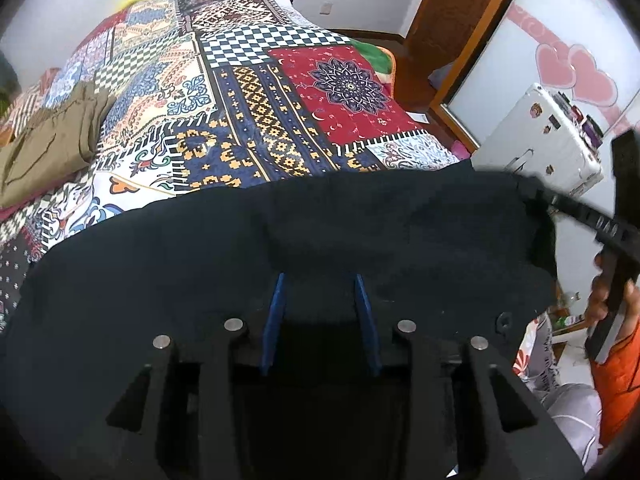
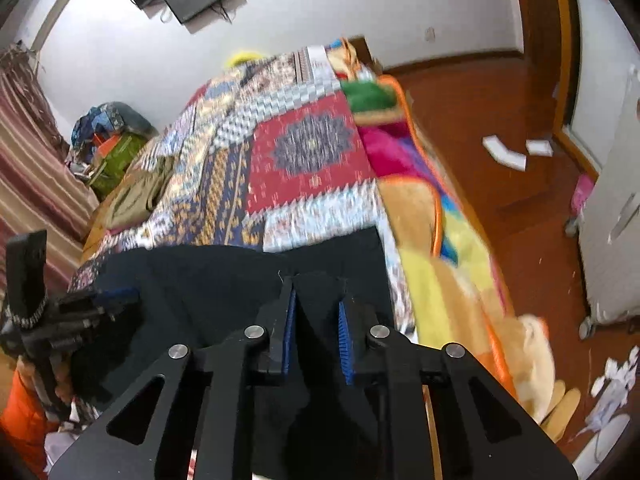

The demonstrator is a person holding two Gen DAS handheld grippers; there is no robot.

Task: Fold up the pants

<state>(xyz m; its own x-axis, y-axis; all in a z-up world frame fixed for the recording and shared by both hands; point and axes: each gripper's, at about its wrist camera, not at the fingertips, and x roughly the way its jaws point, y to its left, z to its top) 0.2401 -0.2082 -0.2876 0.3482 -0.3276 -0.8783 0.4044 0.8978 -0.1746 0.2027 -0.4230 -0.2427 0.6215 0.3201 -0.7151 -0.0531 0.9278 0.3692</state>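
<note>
Lying between both claws' blue pads [image 2: 289, 320], black pants [image 1: 200, 248] cover the bed [image 1: 256, 120].

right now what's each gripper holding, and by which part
The right gripper pinches the black pants at their near edge, by the bed's side. The left gripper has pants fabric between its fingers, but whether it grips cannot be told.

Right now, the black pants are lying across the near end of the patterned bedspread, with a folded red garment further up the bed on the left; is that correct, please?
Not quite: the garment further up the bed on the left is olive-brown, not red, as the left wrist view shows. The rest holds: the black pants lie across the near end of the patterned bedspread.
</note>
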